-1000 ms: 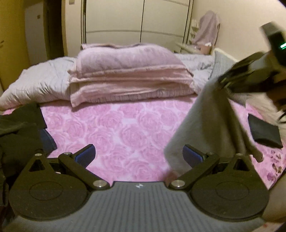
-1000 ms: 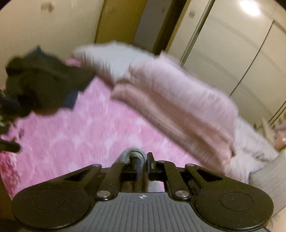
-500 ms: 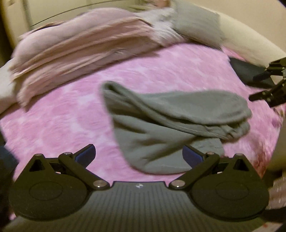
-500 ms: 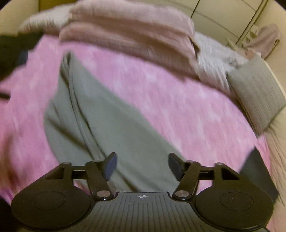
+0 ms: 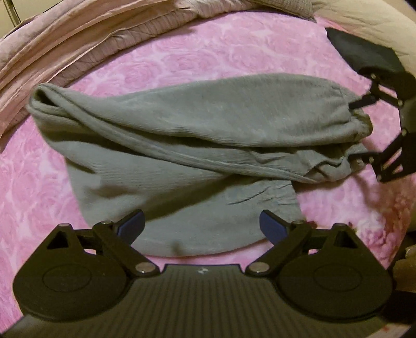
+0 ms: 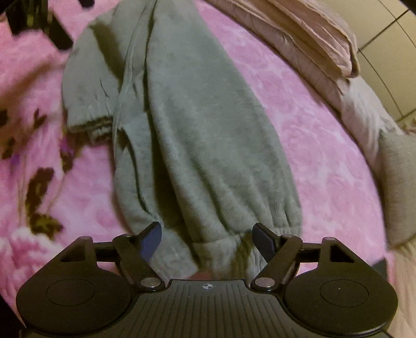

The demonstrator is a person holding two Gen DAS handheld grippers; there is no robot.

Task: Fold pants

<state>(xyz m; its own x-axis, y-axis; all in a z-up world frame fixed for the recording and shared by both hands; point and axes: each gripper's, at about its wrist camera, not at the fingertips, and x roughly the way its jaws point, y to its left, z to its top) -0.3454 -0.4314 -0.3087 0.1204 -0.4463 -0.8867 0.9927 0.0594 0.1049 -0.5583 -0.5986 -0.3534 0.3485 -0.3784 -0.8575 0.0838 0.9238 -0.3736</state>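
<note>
**Grey pants lying crosswise between two open grippers**

Pink rose-patterned plush bedding (image 5: 221, 49) is serving as the work surface, with a stack of folded dusty-pink quilts (image 5: 78, 33) being kept along its far edge and a pale grey ribbed cushion (image 6: 397, 182) being seen at the side. Pale panelled wardrobe doors (image 6: 390, 23) are just being glimpsed beyond the quilts. A flat dark object (image 5: 364, 49) is lying on the bedding beyond the far end of the garment; what it is cannot be told.

The soft grey fleece pants (image 5: 187, 145) are being left flat on the bedding, roughly doubled, one leg lapped slantwise over the other. In the left wrist view their long axis is running side to side across the fingers; in the right wrist view it is running straight away from the fingers, with the gathered cuffs (image 6: 221, 244) nearest.

The left gripper (image 5: 202, 225) is being held with its jaws spread wide, over the near long edge of the cloth and gripping nothing. The right gripper (image 6: 206, 238) is likewise being held spread, straddling the cuffs without closing on them, and is the nearer one to that end.

A grasp of the cuff end by the right gripper is being judged the likely next move, with the cloth to be carried along its length toward the opposite end. The slanted overlap is being judged a risk, since an uneven fold may be produced.
</note>
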